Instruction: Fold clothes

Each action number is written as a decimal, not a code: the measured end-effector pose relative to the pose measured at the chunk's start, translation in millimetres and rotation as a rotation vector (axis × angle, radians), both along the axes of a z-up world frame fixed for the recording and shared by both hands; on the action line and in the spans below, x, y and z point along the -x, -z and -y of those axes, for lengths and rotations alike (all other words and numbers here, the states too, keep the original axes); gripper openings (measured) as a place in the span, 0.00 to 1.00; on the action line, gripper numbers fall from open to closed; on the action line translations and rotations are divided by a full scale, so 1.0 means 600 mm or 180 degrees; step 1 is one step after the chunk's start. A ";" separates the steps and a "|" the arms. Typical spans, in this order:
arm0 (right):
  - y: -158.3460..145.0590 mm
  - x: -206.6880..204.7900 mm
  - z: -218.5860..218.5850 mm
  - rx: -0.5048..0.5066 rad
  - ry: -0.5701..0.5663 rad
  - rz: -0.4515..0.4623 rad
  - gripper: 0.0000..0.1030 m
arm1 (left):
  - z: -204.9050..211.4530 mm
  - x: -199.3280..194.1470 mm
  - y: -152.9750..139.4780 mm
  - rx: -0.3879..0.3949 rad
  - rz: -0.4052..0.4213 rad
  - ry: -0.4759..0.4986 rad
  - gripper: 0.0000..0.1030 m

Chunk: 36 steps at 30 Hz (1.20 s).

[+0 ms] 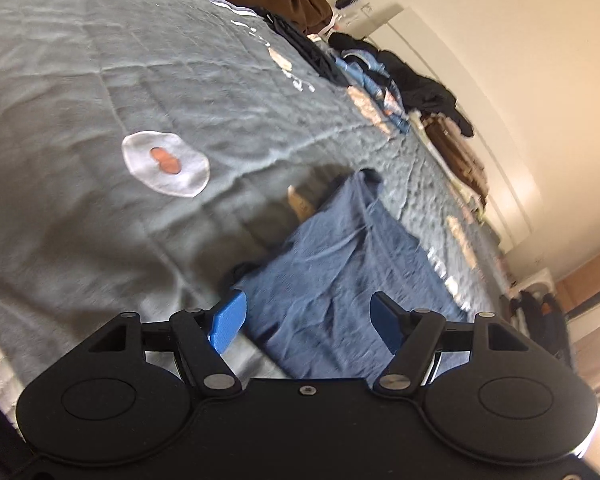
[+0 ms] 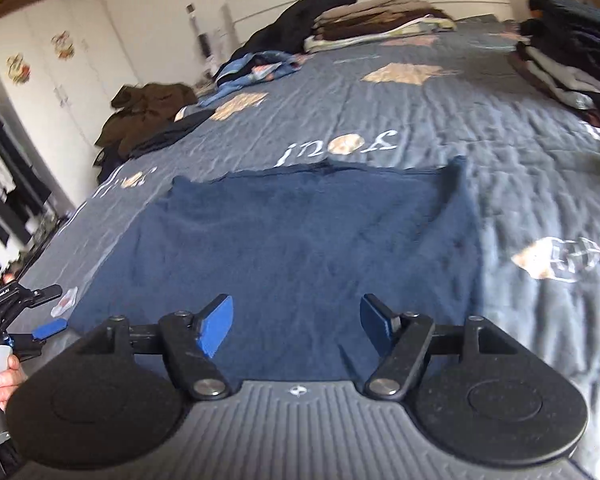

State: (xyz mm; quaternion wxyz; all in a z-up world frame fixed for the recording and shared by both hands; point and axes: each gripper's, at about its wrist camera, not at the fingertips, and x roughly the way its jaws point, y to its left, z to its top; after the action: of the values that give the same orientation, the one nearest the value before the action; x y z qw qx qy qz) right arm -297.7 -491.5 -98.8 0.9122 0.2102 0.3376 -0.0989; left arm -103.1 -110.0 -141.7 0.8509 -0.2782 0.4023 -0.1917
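Both hand-held grippers (image 1: 307, 316) (image 2: 296, 326) spread above navy garment (image 2: 300, 248) (flat, wrinkled) on bedspread (image 2: 520, 168).

A bedroom in a home: a wide bed (image 2: 380, 112) under a grey quilted bedspread (image 1: 100, 80) carries piles of clothes (image 2: 380, 20), white wardrobe doors (image 2: 60, 60) fill one wall, and more garments (image 2: 4, 184) hang beside them

Both grippers look the same-ish — the left gripper (image 1: 307, 322) has a smooth black body, round side discs, silver pivot screws and blue pads (image 1: 229, 317). The right gripper (image 2: 296, 325) has a ribbed grey centre plate — tiny white logo on it.
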 end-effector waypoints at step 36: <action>0.084 -0.087 -0.008 0.0134 -0.0200 -0.0366 0.68 | -0.007 -0.006 0.016 0.0047 0.0141 -0.0159 0.60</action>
State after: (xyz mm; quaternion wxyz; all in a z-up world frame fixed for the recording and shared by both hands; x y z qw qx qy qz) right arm -245.7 -487.0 -148.9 0.8981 0.1743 0.3938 -0.0892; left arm -99.7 -105.9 -151.3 0.8620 -0.2902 0.3750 -0.1794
